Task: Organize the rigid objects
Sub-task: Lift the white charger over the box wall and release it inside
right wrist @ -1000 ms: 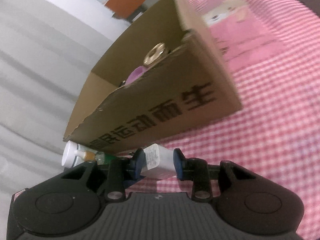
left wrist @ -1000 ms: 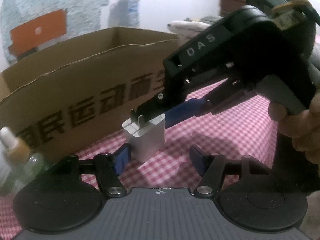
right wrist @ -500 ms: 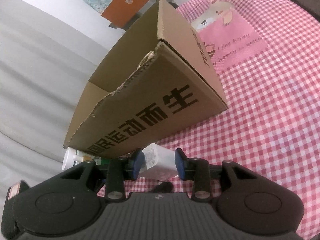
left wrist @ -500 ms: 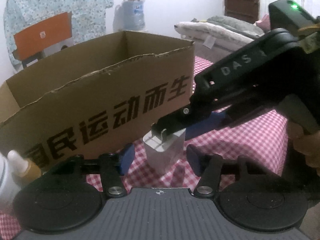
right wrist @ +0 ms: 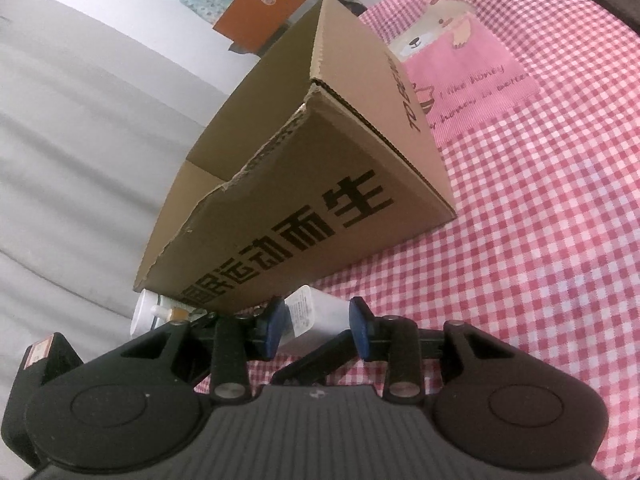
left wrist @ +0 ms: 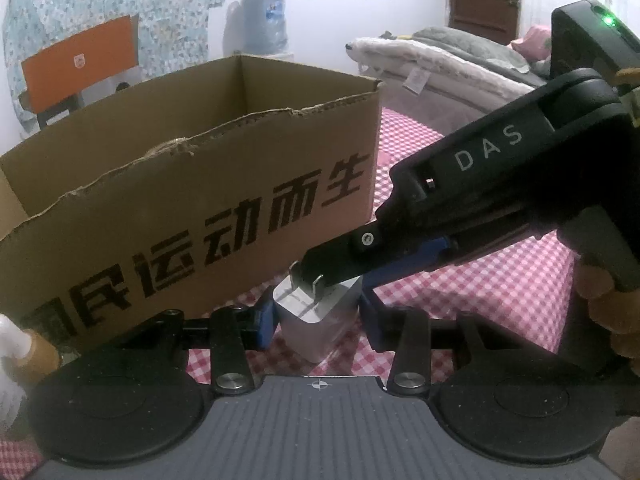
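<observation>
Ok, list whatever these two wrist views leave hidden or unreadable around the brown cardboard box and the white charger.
- Brown cardboard box contents: both views, its torn front wall hides nearly all of the inside.
- White plug-in charger: left wrist view, the right gripper's black finger covers its top; whether the closing left gripper already presses it is unclear.
- Small amber dropper bottle: left wrist view, cut by the edge.
- Label print on the charger: right wrist view, too small.

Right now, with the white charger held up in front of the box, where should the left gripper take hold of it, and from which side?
Best on the charger's flat side faces below the prongs, coming in level from the near side. The right gripper already holds its upper end, leaving the lower body free. The left gripper straddles that body, its jaws closing on it.
</observation>
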The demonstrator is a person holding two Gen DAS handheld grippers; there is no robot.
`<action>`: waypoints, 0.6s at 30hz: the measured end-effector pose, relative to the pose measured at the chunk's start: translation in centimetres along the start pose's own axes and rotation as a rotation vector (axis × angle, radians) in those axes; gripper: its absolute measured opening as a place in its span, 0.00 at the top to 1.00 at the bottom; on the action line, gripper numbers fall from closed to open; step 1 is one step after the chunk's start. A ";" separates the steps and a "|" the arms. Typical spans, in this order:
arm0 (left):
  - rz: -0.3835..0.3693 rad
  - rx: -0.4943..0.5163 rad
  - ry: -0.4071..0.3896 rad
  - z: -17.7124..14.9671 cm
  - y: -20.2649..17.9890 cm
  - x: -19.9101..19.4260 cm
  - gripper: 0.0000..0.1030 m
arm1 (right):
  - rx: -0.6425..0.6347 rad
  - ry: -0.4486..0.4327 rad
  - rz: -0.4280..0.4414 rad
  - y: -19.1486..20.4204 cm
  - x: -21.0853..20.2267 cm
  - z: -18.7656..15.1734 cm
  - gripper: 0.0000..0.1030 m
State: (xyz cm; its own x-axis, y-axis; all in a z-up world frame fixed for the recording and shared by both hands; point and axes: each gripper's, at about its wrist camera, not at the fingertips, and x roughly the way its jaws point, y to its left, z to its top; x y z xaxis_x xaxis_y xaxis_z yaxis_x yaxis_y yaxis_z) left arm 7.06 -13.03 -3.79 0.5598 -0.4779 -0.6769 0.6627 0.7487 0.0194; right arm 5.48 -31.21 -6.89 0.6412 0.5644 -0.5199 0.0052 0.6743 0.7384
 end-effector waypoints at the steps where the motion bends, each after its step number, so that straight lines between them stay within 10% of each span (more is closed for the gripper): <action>1: -0.002 -0.002 -0.001 0.0 0.0 -0.1 0.59 | -0.002 -0.004 -0.001 0.1 -0.2 -0.1 0.64; 18: 0.062 0.030 -0.159 2.9 -1.3 -7.2 0.60 | -0.135 -0.130 0.052 5.8 -5.8 -0.1 0.64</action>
State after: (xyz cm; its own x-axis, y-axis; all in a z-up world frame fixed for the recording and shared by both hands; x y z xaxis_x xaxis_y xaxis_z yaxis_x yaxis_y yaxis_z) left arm 3.63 -11.88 3.22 0.6697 -0.4999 -0.5491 0.6380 0.7658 0.0809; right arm 1.75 -30.56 0.35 0.7321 0.5393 -0.4162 -0.1273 0.7085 0.6941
